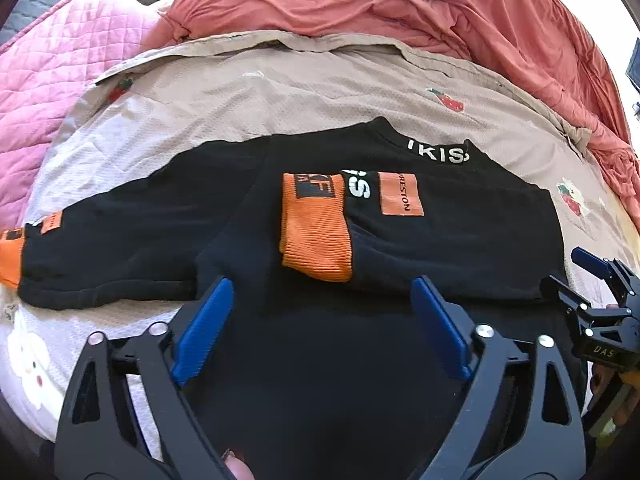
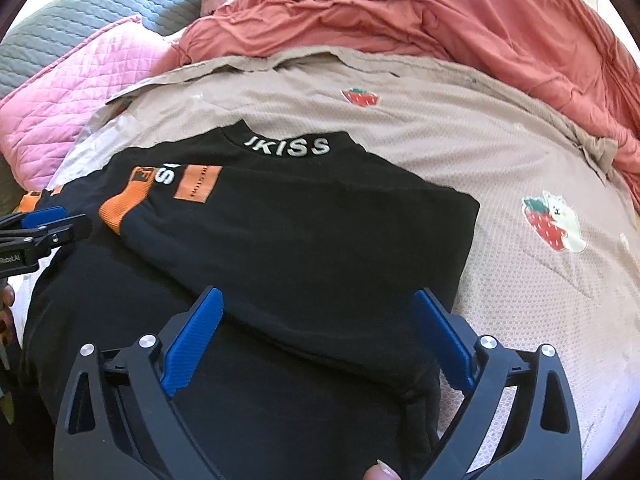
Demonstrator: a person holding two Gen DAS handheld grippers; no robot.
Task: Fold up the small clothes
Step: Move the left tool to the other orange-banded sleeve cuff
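Lying flat on the bed, the black sweatshirt (image 1: 320,208) is the landmark for everything here. It rests on a beige bedsheet (image 1: 280,92) printed with strawberries, its collar, lettered in white, at the far edge. One sleeve is folded inward across the chest, so that its orange ribbed cuff (image 1: 316,236) sits on top of the sweatshirt, just beside an orange patch (image 1: 401,194) sewn on the front. The other sleeve (image 1: 100,248) stretches out flat from the sweatshirt's side across the sheet, ending in a second orange cuff at the picture's left edge.

The left gripper (image 1: 322,300) hangs over the near part of the sweatshirt with its blue fingers spread wide; nothing is between them, and they press on no cloth. The right gripper (image 2: 320,312) hangs likewise over the near edge of the sweatshirt, on the folded side, its blue fingers also wide apart and empty. Each gripper shows in the other's view, at the sweatshirt's side.

Beyond the sweatshirt's collar a rumpled coral duvet (image 1: 400,4) is heaped along the far side of the bed. Off to the far side from the outstretched sleeve lies a pink quilted blanket (image 1: 60,68), with a grey quilted cover (image 2: 100,4) behind it. A fingertip shows at the bottom edge of each view.
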